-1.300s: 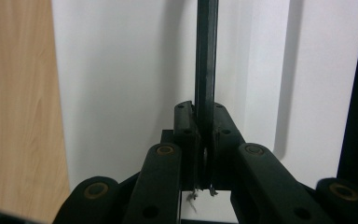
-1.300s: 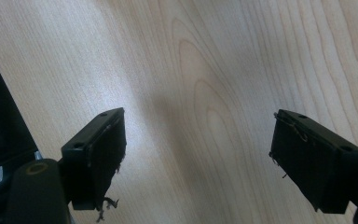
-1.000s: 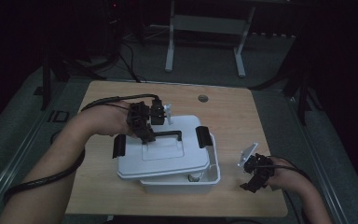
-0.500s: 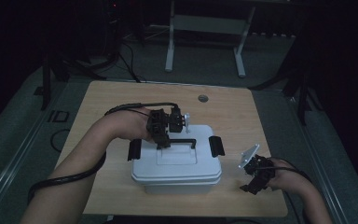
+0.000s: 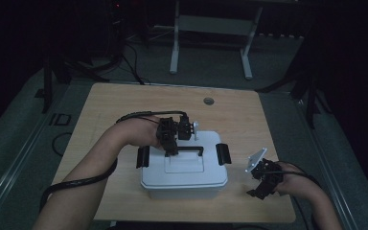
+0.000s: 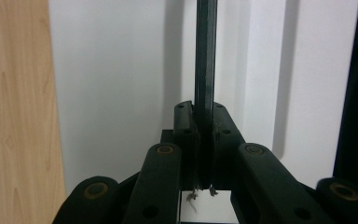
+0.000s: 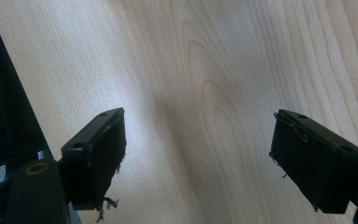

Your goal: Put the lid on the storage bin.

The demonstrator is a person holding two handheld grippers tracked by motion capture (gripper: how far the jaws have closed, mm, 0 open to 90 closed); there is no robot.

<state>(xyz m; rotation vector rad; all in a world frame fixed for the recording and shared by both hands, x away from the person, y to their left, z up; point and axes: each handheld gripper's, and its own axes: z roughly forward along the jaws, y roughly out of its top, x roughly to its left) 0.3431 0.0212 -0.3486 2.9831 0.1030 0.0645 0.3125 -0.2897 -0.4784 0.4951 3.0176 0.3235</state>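
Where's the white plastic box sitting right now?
In the high view the white plastic lidded box sits near the wooden table's front edge, about midway across, between both hands, with the left gripper shut on its black handle.

White box (image 5: 184,173), black handle (image 5: 191,149), seemingly black clasps (image 5: 223,154)

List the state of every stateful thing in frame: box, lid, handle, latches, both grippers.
White box: upright on the table, lid on.
Handle: clamped in the left gripper.
Side latches: black, at both lid ends; locked or not, cannot tell.
Left gripper: shut on the handle.
Right gripper: open, holding nothing, over bare table.
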